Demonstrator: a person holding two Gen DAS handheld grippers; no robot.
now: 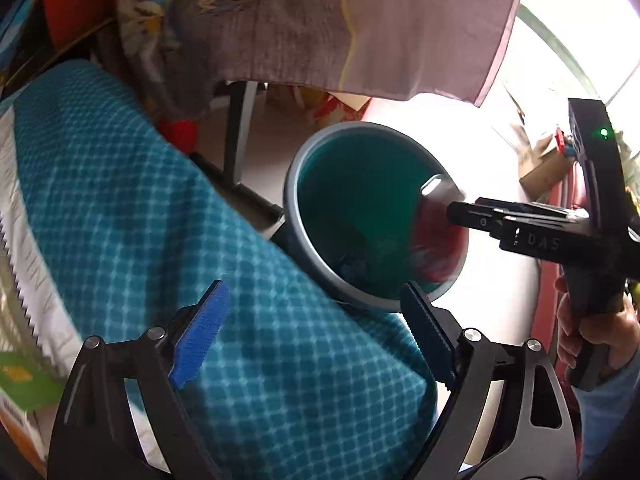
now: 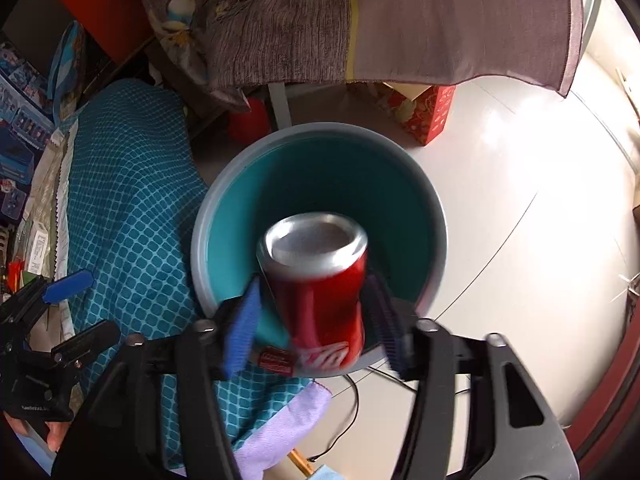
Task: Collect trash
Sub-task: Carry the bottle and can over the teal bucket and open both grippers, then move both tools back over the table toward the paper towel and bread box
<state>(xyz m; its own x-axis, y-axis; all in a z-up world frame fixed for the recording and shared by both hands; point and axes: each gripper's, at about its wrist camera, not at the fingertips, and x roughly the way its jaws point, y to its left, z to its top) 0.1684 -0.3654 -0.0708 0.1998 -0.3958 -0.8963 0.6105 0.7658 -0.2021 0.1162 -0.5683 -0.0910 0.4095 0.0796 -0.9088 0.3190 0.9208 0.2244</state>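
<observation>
Over the bin (image 2: 224,216), a red can (image 2: 320,280) sits between the right gripper (image 2: 316,328) pads, jaws released, slight gaps showing. Left gripper (image 1: 316,340) empty, spread wide above the teal cloth (image 1: 160,200).

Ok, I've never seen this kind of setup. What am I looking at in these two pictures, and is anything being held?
There is no robot. A person carries a two-finger gripper in each hand, and each has a camera looking along its fingers, giving one picture per gripper. The left gripper is open and empty above a blue checked cloth. The right gripper is over a teal bin, with a red can between its jaws. A gap shows beside one pad, so the blurred can looks released.
</observation>
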